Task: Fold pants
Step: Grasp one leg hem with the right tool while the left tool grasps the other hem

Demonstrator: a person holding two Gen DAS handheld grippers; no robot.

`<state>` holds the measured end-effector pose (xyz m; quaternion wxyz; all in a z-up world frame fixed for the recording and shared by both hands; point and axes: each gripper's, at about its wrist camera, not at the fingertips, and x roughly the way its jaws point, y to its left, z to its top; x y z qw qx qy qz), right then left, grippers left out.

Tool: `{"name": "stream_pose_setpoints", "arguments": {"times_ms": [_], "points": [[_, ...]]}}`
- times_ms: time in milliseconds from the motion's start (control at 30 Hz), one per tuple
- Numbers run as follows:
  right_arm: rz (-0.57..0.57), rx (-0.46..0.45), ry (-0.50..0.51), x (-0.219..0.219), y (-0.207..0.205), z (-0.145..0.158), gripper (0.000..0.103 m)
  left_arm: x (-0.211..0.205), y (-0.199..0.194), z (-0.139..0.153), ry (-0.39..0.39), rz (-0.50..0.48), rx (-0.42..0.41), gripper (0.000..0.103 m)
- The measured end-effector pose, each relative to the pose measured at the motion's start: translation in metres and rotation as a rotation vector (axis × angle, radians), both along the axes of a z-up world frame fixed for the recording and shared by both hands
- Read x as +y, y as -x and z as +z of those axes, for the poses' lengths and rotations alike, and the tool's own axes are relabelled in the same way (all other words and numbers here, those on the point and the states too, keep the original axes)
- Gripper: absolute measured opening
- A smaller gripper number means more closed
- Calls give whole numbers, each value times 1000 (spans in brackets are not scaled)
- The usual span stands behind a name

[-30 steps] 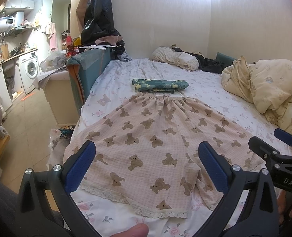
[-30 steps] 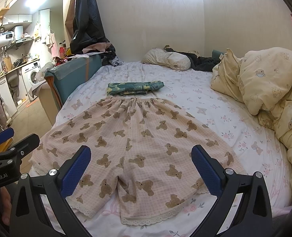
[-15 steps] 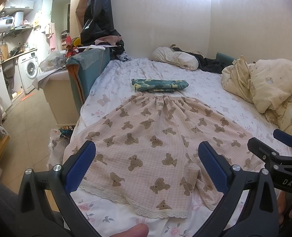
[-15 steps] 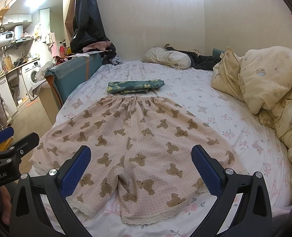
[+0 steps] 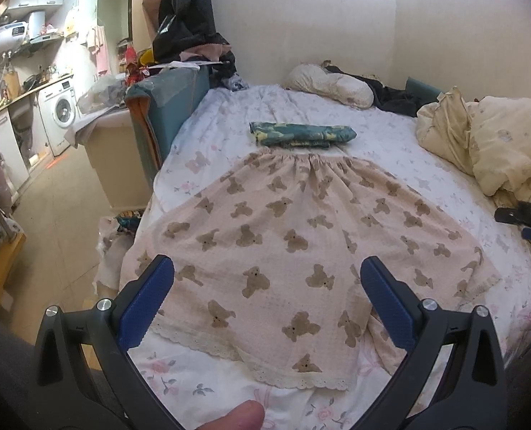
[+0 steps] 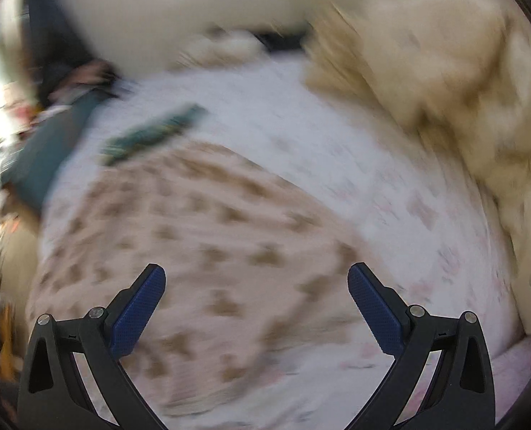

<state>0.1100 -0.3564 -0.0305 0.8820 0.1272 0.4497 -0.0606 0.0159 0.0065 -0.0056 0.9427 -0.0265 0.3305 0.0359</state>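
Pink pants with brown bears (image 5: 301, 236) lie spread flat on the bed, waistband at the far end, lace-hemmed legs toward me. My left gripper (image 5: 267, 286) is open and empty above the near left leg. My right gripper (image 6: 256, 288) is open and empty above the pants (image 6: 200, 251); that view is blurred by motion. The right gripper's tips also show at the right edge of the left wrist view (image 5: 523, 216).
A folded green patterned garment (image 5: 301, 135) lies just beyond the waistband. A cream duvet (image 5: 494, 147) is piled at the right, a pillow (image 5: 331, 84) at the head. A teal board (image 5: 165, 114) and the floor drop off at the bed's left edge.
The right gripper has swung sharply to the right and tilted, blurring its view. The left gripper has barely moved. Both stay open.
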Motion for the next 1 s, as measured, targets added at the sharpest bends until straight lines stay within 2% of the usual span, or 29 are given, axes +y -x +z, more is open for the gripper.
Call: {"name": "stream_pose_setpoints", "arguments": {"times_ms": [100, 167, 233, 333, 367, 400, 433, 467, 500, 600, 700, 767, 833, 933, 1000], "points": [[-106, 199, -69, -56, -37, -40, 99, 2, -2, -2, 5, 1, 13, 102], [-174, 286, -102, -85, -50, -67, 95, 4, -5, -4, 18, 5, 31, 102], [-228, 343, -79, -106, -57, -86, 95, 7, -7, -6, 28, 14, 47, 102], [-272, 415, -93, -124, -61, -112, 84, 10, -13, -10, 61, 27, 81, 102], [-271, 438, -97, -124, -62, -118, 73, 11, -15, -11, 71, 29, 89, 102], [-268, 467, -78, -123, -64, -124, 57, 12, -17, -12, 90, 29, 101, 102], [-260, 482, -49, -121, -64, -127, 52, 14, -19, -13, 109, 30, 110, 102], [-243, 475, -38, -117, -63, -126, 36, 15, -20, -13, 121, 36, 118, 102], [-215, 460, -37, -111, -63, -123, 15, 17, -21, -13, 130, 44, 123, 102], [-118, 404, -45, -88, -61, -110, 1, 19, -23, -13, 146, 58, 128, 102], [30, 143, -76, -52, -49, -52, 0, 23, -23, -12, 157, 60, 128, 102], [130, 58, -103, -25, -39, -22, 0, 26, -22, -11, 165, 63, 131, 102], [278, -5, -186, 16, -15, 2, 0, 29, -23, -12, 164, 68, 139, 102], [471, 9, -288, 70, 14, 9, 0, 34, -28, -14, 170, 75, 178, 102], [576, 87, -286, 102, 31, -5, 0, 36, -36, -16, 182, 70, 228, 102]]}}
